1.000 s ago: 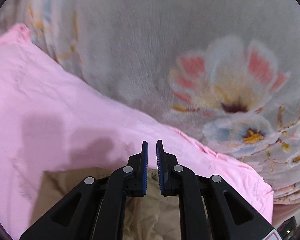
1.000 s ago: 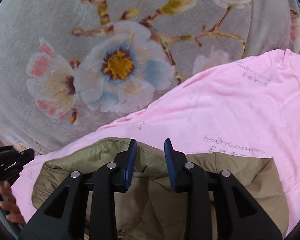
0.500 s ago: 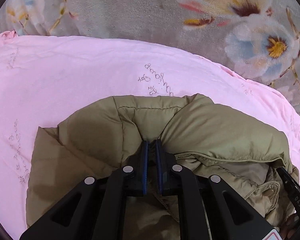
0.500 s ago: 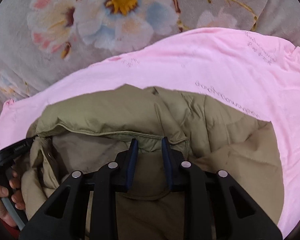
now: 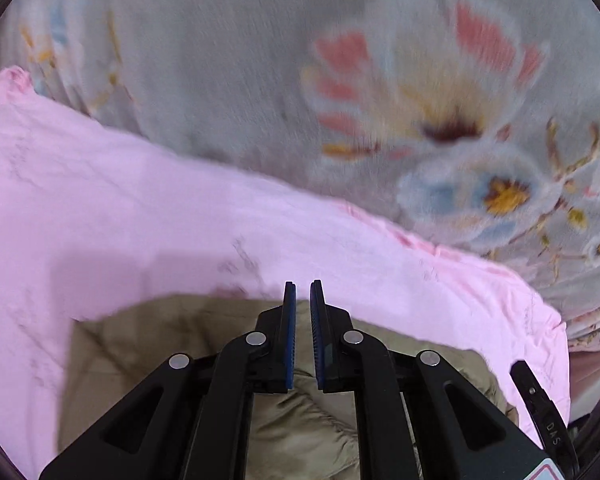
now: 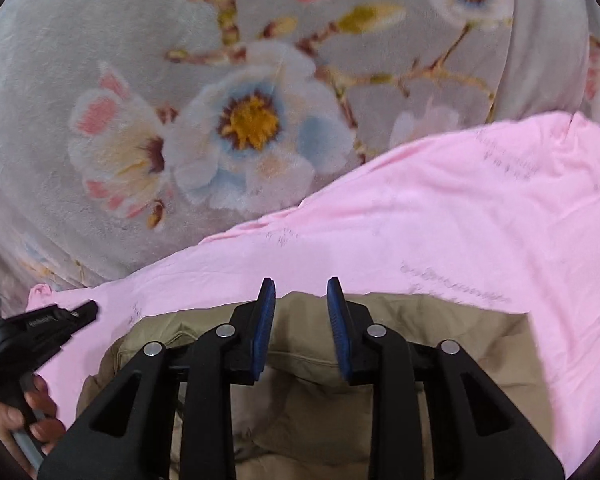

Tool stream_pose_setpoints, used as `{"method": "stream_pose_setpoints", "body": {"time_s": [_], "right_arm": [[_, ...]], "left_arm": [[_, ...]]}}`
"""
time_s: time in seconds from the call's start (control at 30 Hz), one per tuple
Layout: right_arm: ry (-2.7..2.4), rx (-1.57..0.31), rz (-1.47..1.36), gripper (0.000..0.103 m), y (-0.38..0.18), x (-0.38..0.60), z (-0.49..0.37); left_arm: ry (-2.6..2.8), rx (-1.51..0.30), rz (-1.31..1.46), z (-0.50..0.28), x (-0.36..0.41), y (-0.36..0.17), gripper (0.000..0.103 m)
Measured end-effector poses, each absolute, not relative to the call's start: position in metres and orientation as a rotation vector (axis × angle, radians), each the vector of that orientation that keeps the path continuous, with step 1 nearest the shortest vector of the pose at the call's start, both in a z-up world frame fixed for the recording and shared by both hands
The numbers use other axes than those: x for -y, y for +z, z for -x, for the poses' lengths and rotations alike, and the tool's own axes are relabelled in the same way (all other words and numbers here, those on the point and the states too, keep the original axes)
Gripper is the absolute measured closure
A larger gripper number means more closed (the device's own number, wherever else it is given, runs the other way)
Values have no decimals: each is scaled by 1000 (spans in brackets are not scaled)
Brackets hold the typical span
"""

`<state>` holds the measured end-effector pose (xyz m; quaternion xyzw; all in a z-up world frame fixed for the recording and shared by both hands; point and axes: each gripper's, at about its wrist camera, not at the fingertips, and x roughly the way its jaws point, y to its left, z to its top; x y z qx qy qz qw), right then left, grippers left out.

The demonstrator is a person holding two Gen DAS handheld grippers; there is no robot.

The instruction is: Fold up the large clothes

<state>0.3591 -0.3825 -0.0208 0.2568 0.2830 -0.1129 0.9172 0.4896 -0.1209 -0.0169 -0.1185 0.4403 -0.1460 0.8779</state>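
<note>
A khaki padded jacket (image 5: 300,432) lies on a pink sheet (image 5: 140,220). My left gripper (image 5: 302,284) stands over the jacket's far edge, its jaws closed to a thin slit on the fabric, which rises to meet them. In the right wrist view the jacket (image 6: 308,420) fills the bottom. Its folded edge runs between the jaws of my right gripper (image 6: 301,280). Those jaws are opening slightly while the pads still bear on the puffy cloth. The left gripper's body (image 6: 40,324) and the hand (image 6: 40,420) holding it show at that view's left edge.
A grey plush blanket with large flowers (image 5: 220,60) covers the surface beyond the pink sheet (image 6: 440,220). It fills the upper half of both views (image 6: 100,40). A black part of the other gripper (image 5: 540,408) shows at the lower right of the left wrist view.
Half a second ago both views tipped down over the bunched jacket. Both have swung back up, so less jacket shows and its far edge lies flatter on the sheet.
</note>
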Motion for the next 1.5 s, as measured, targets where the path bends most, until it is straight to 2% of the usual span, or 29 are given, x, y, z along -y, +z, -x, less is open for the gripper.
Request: {"method": "stream_pose_setpoints", "body": {"time_s": [0.07,0.13,0.3,0.53,1.27,1.4,1.5], "right_arm": [[-201,-647,-500,76,-37,372,-370],[-188,-682,-430,76,-44,361,-369],[-195,-739,-333,79,-59,353,-361],[-246,-781,-237,80,-77,343,-368],[-266,-780,-215,80,-78,342,-372],[-256,-725,-288,80,-65,346,-353],[-263,-731,-271,79,-61,341,-342]], "left_arm": [[-292,-975,203,-494,133,-40,94],[-289,-956,154,-485,135,-53,94],[-291,-903,27,-463,135,-67,94],[-291,-858,10,-462,136,-82,95],[-263,-801,-20,-461,144,-87,96],[-287,-786,64,-456,127,-77,96],[-277,-772,26,-442,124,-68,96]]}}
